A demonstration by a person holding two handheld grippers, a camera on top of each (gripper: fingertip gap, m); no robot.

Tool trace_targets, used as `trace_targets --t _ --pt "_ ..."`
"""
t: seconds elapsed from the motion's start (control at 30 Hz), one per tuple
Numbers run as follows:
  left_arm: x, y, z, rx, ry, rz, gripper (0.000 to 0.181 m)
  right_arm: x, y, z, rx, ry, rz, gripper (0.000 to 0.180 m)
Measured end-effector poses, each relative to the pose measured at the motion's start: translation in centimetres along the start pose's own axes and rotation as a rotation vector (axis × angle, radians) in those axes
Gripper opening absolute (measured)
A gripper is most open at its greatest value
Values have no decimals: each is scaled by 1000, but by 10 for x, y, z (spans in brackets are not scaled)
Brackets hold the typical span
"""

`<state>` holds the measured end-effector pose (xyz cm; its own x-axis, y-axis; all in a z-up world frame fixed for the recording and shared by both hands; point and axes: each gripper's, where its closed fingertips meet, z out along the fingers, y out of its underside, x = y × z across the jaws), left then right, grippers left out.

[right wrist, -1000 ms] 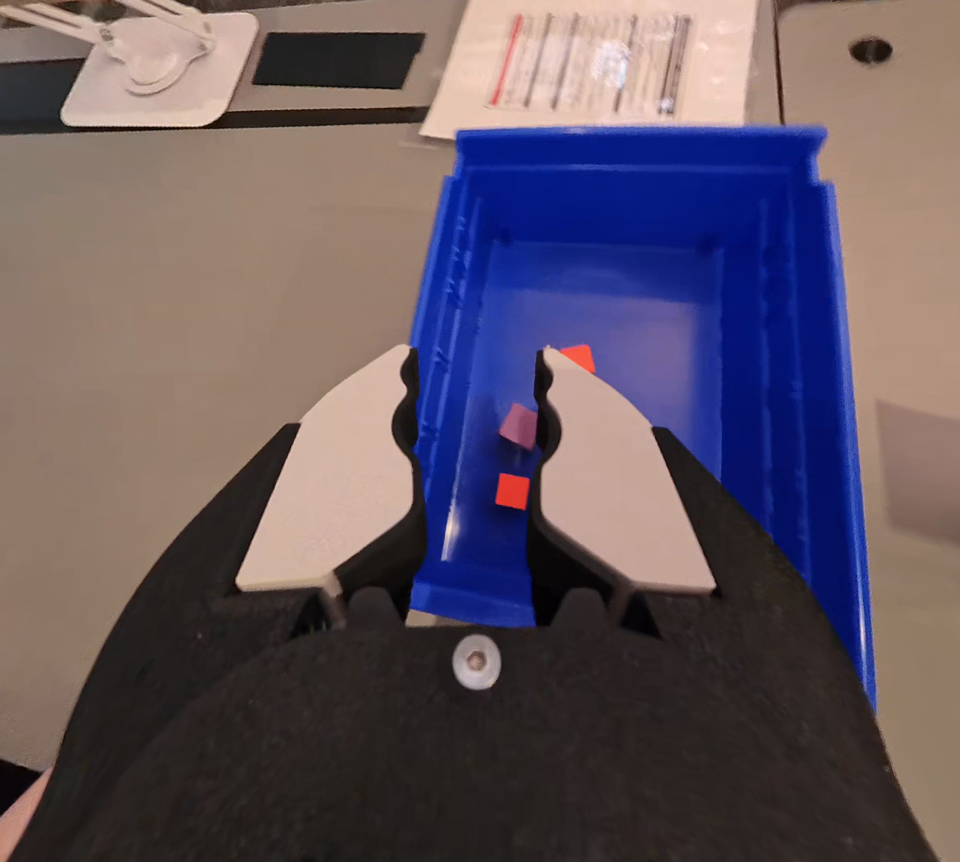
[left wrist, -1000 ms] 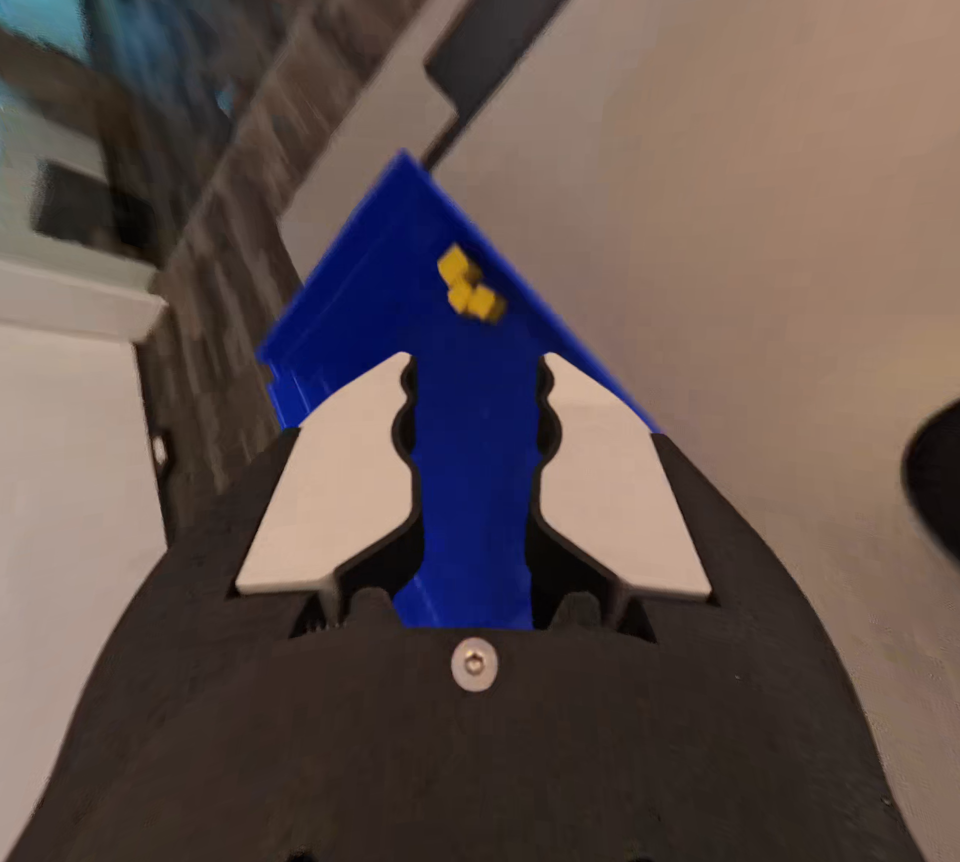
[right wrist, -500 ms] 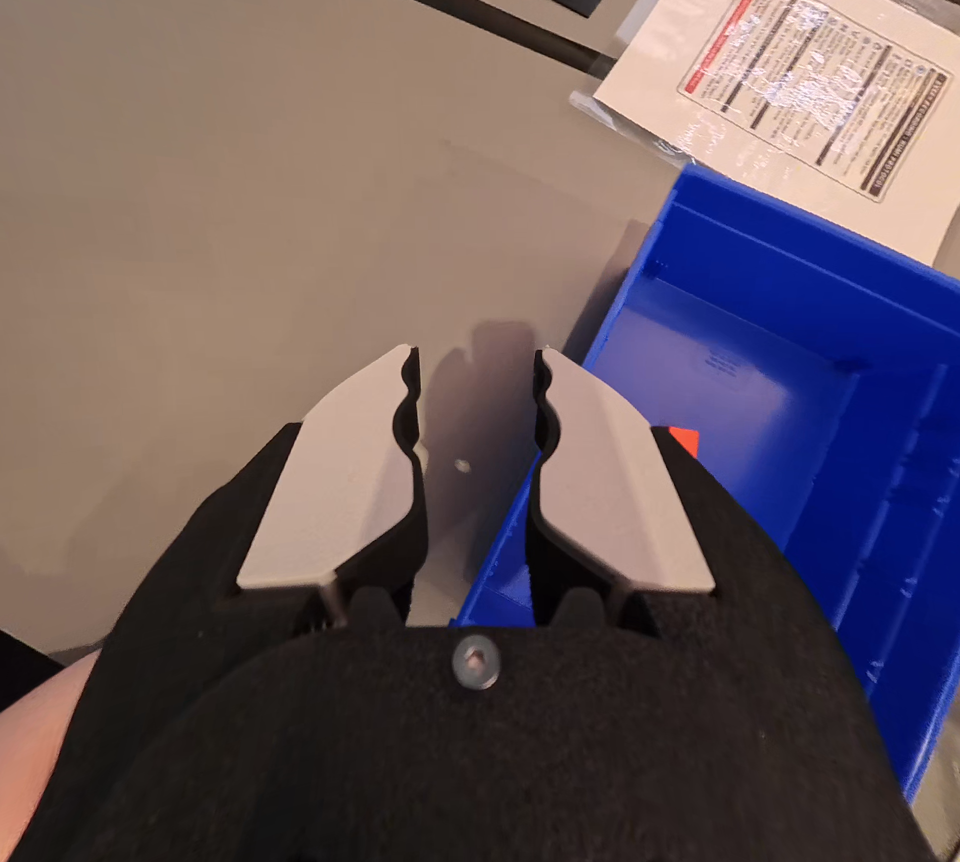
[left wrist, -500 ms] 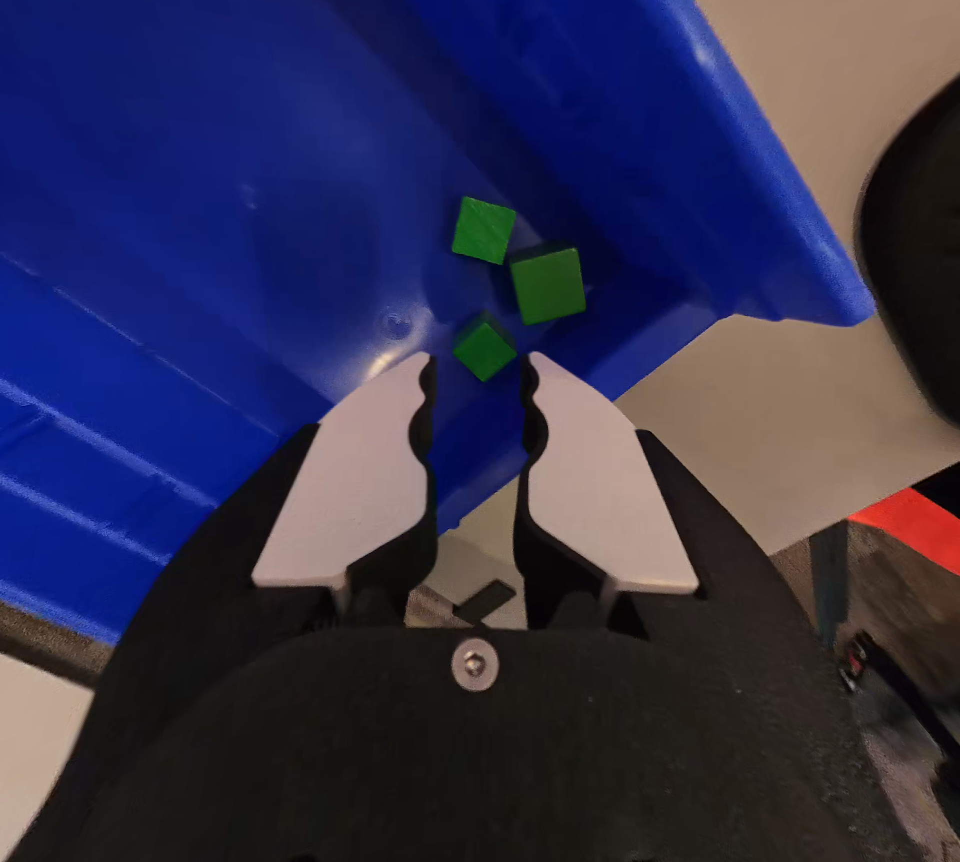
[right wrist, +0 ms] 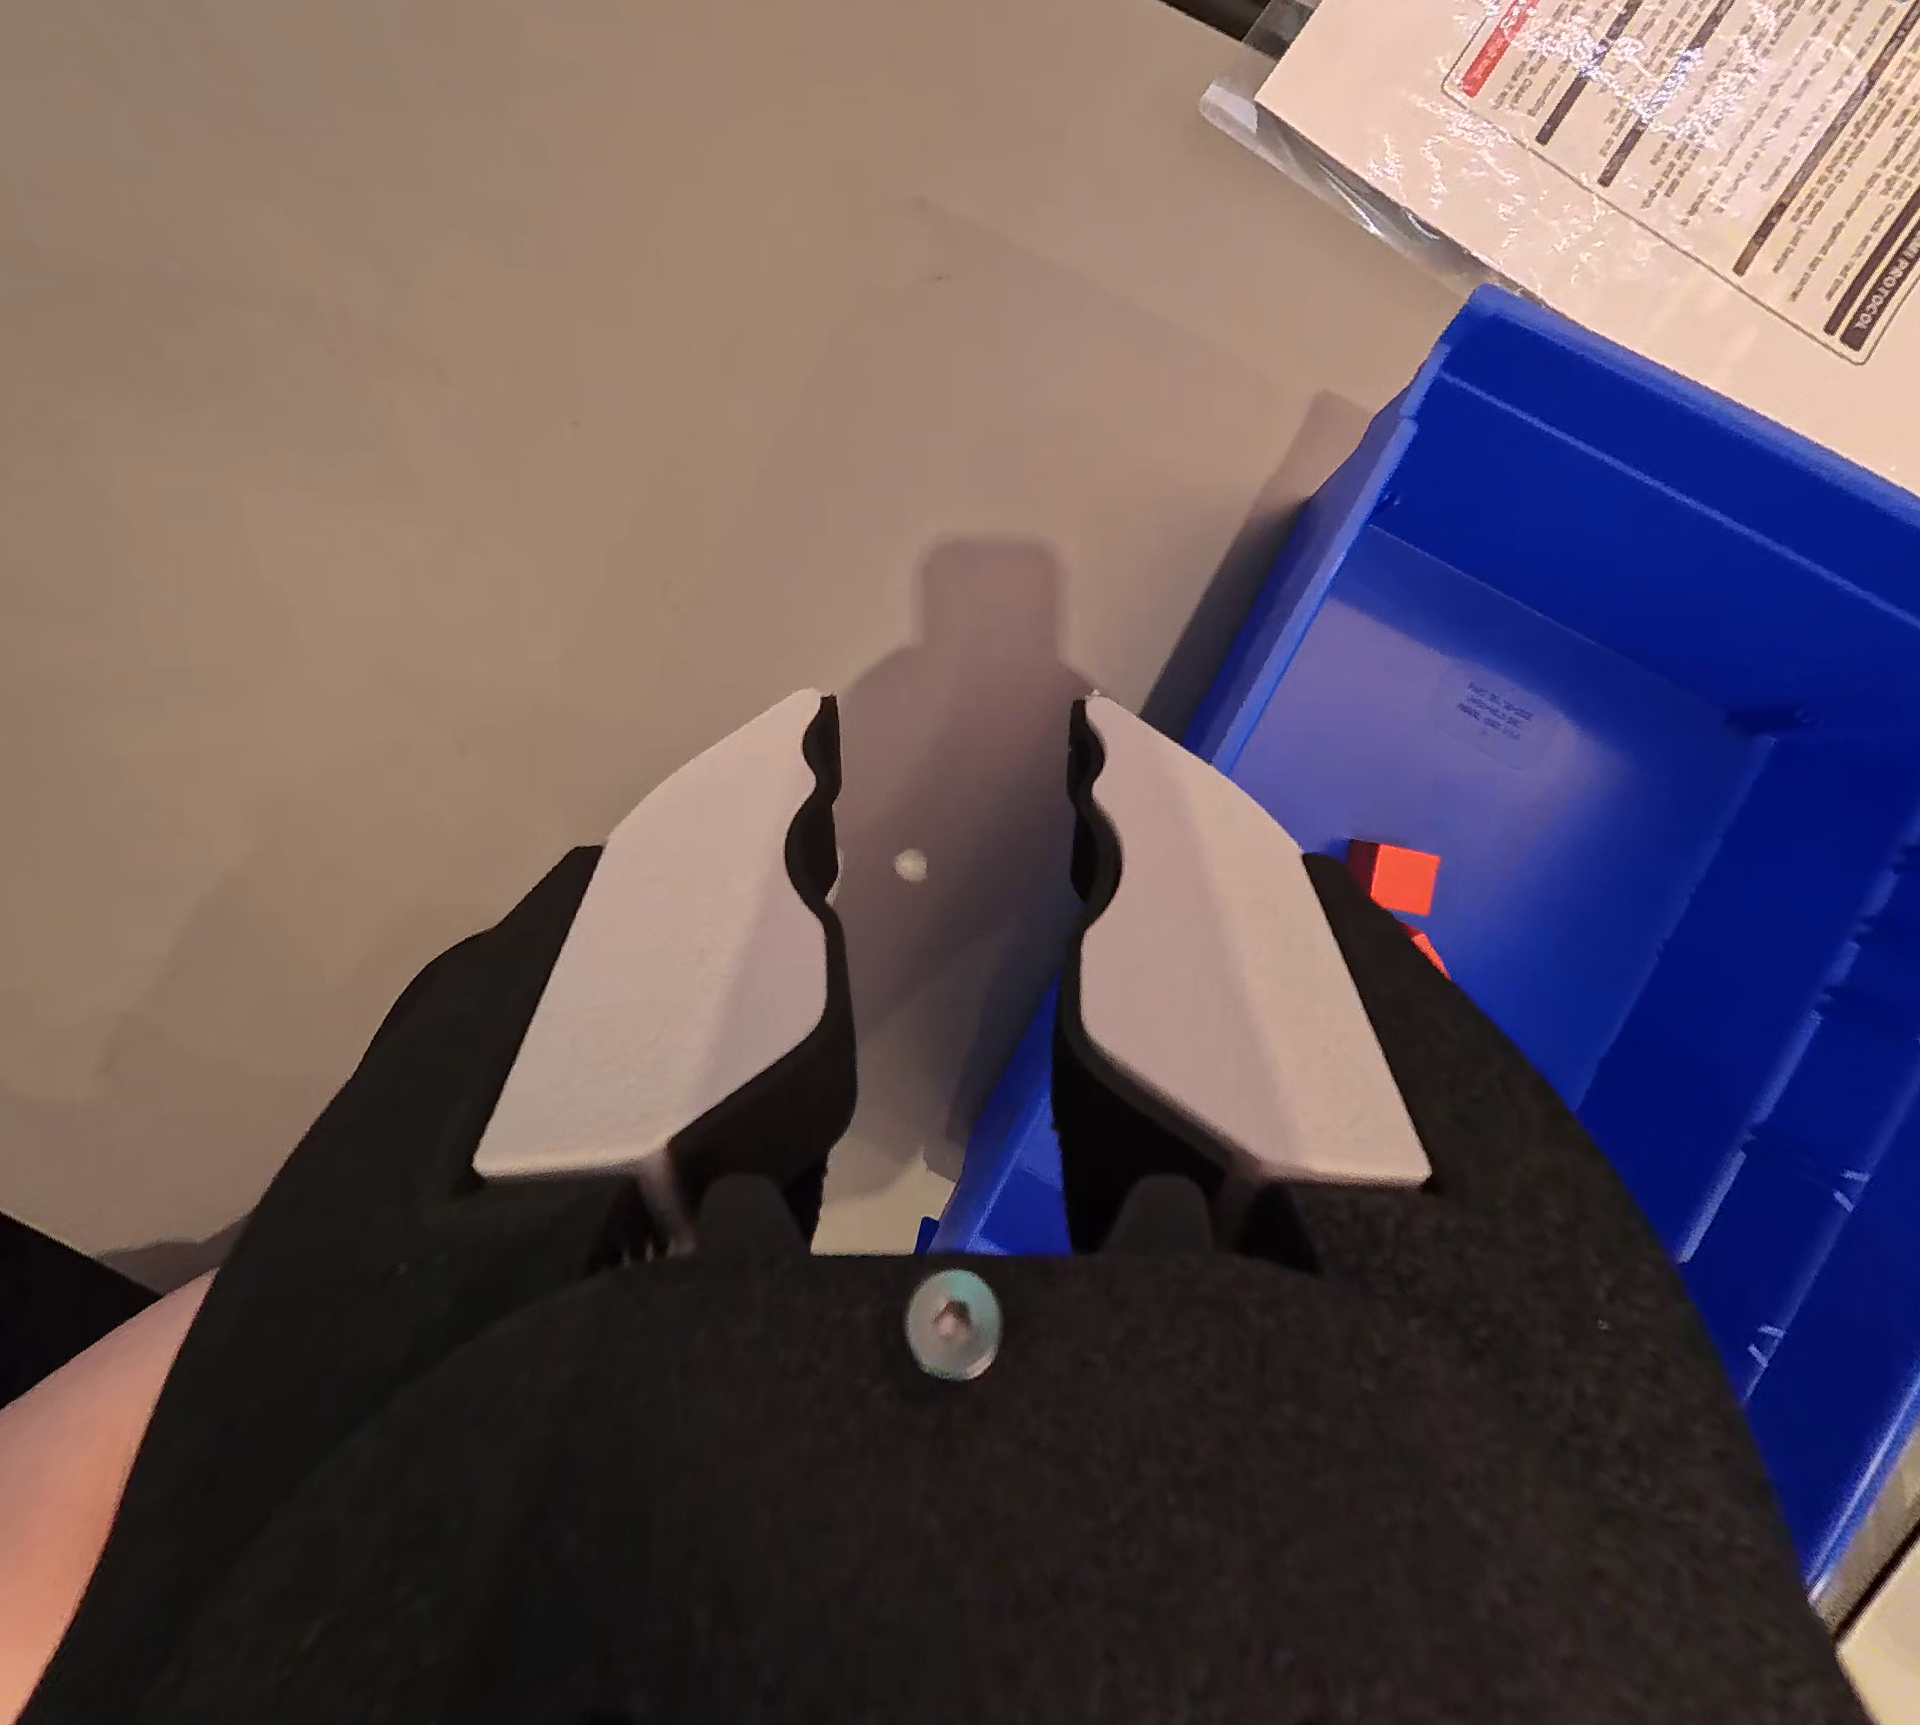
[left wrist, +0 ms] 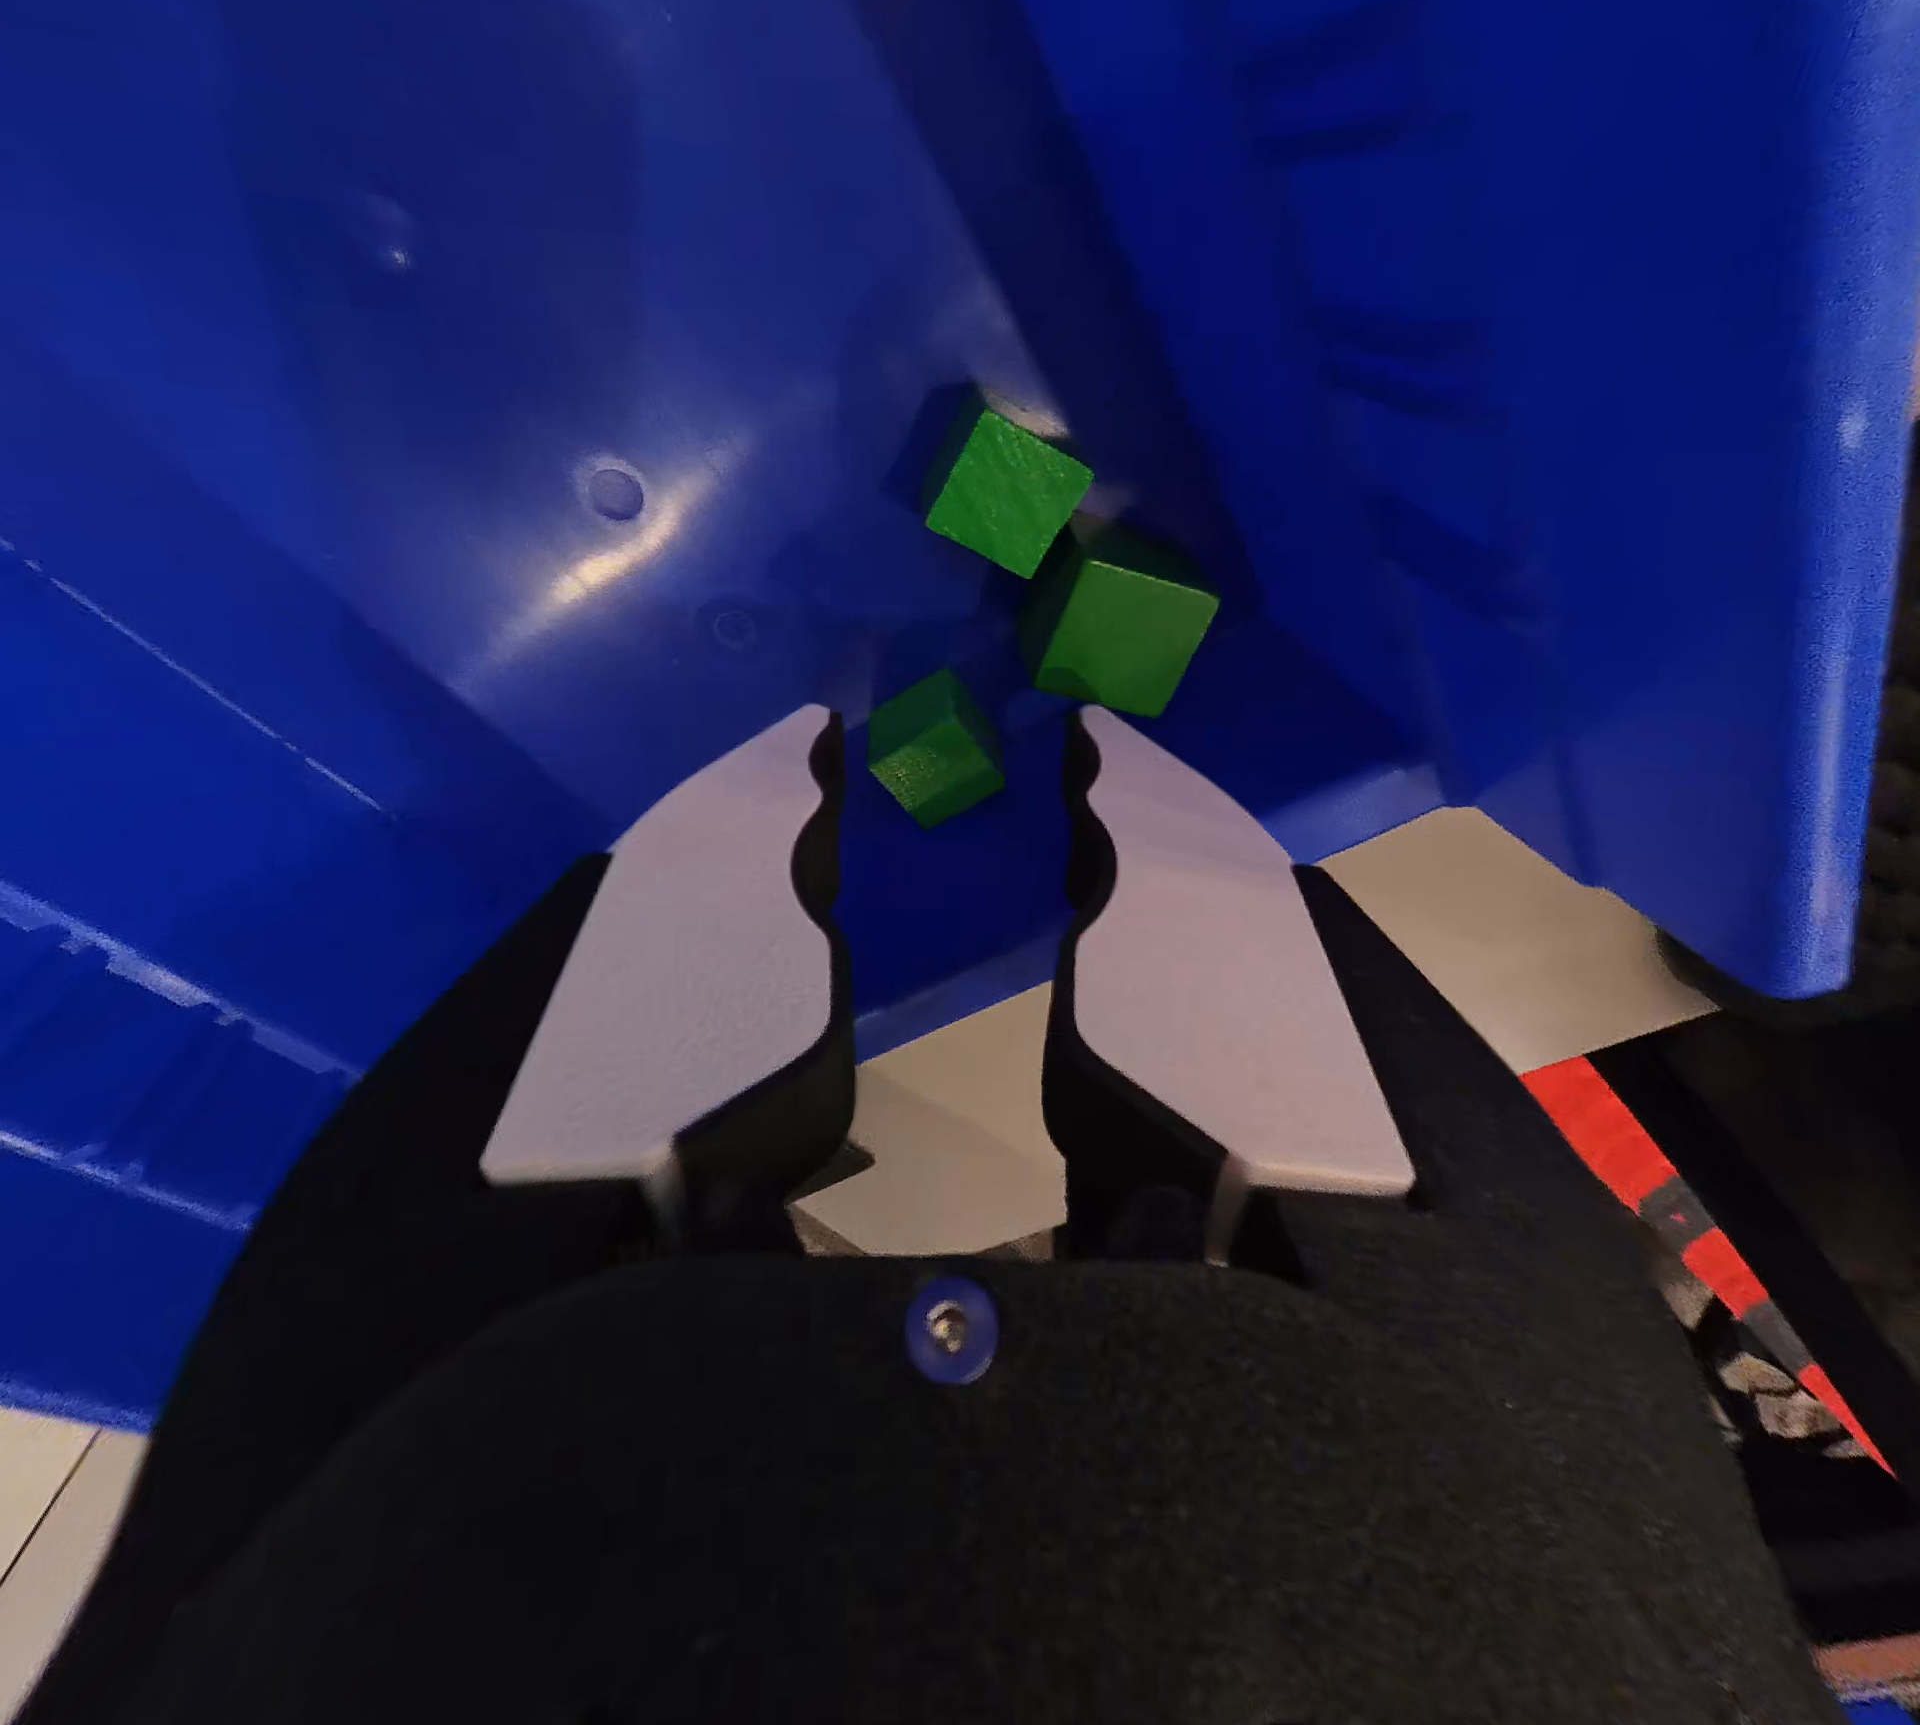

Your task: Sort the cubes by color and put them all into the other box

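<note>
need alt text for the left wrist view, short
The open left gripper reaches into a blue box, its fingertips flanking the nearest of three green cubes. The other two cubes sit just beyond it, near the box corner.

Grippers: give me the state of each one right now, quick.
Left gripper: open, holding nothing, fingertips either side of the nearest green cube.
Right gripper: open, empty, over the table.
</note>
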<state>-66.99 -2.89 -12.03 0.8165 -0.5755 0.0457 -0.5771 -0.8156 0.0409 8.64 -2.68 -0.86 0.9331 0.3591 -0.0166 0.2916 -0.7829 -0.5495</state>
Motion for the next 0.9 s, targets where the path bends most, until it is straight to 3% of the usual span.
trace_targets --t 0.17,0.4,0.47,0.6,0.73,0.9 --pt "-2 10 9 -73 -1 -49 47 2 4 -2 1 -6 16 42" --pt "-3 20 14 -229 39 -176 35 2 10 -1 -15 -16 14 41" --pt "-11 22 15 -263 -11 -158 21 1 10 -1 -8 -24 11 41" --pt "-20 18 11 -229 -99 -38 21 3 13 -1 -6 -27 16 40" --pt "-25 -9 -15 52 -98 -61 21 4 9 -3 9 -21 16 39" --pt "-7 -57 -88 642 -145 78 21 -17 -19 -7 69 -20 -95 38"
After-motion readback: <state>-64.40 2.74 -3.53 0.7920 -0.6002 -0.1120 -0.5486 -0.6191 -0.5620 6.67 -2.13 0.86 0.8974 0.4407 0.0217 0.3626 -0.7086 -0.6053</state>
